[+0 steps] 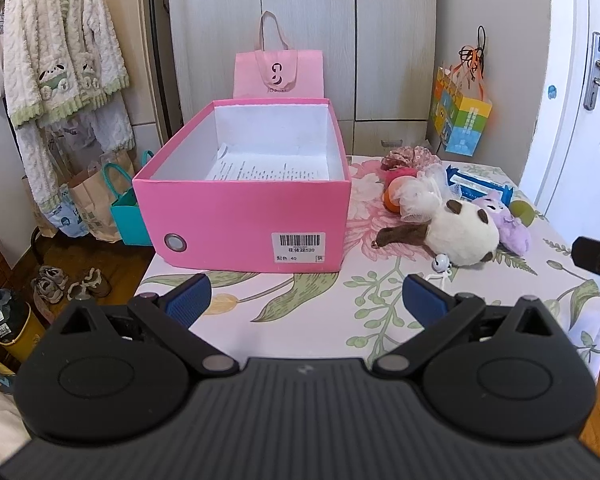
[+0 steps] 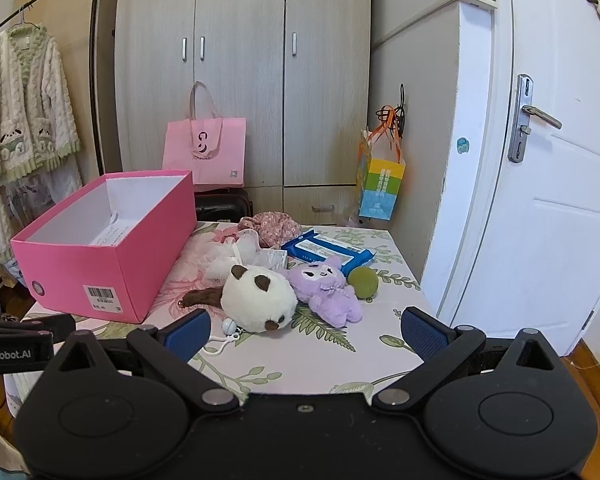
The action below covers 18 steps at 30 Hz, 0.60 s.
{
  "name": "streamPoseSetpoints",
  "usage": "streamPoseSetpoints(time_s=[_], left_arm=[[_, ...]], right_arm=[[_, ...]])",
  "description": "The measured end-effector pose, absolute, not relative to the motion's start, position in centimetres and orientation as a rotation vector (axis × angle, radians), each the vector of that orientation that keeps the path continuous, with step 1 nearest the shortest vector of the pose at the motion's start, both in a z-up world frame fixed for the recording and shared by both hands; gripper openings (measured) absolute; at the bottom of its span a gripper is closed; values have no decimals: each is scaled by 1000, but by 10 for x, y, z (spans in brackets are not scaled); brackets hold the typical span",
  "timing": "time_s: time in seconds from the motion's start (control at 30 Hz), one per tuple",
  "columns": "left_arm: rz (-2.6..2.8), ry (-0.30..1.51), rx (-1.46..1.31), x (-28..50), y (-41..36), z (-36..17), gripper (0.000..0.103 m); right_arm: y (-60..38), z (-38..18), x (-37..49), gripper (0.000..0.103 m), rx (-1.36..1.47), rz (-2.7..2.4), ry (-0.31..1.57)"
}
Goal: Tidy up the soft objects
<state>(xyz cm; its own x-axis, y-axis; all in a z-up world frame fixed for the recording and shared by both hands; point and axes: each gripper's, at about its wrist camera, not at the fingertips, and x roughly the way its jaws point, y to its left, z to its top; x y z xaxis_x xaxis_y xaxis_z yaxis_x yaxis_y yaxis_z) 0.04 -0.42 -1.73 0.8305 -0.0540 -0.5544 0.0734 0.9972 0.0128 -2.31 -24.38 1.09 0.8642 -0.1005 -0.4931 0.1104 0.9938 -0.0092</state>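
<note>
Grippers sit low in frame, the left gripper (image 1: 306, 294) and right gripper (image 2: 306, 328) both spread wide and holding nothing. Mid-frame, a cream plush (image 2: 258, 298) touches a purple plush (image 2: 324, 286) on the table (image 2: 300, 354). Left of them stands a pink box (image 2: 100, 276), open-topped.

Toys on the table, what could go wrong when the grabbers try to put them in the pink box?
The green ball sits near the table edge, so a bump might roll it off. The white cat toy has a bell on a cord that could snag or dangle outside the pink box. The purple toy lies right against the cat, so the open right gripper might grab both.
</note>
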Motion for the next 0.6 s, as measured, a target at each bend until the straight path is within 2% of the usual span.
streamPoseSetpoints(time_s=[0.33,0.6], left_arm=[[-74,625,63,14,-11,-16,103],[-130,597,93,36,-28,3,103]], right_arm=[[-247,8,-15,103,-15,-79,513],[-260,23,-8,103,-78,7,407]])
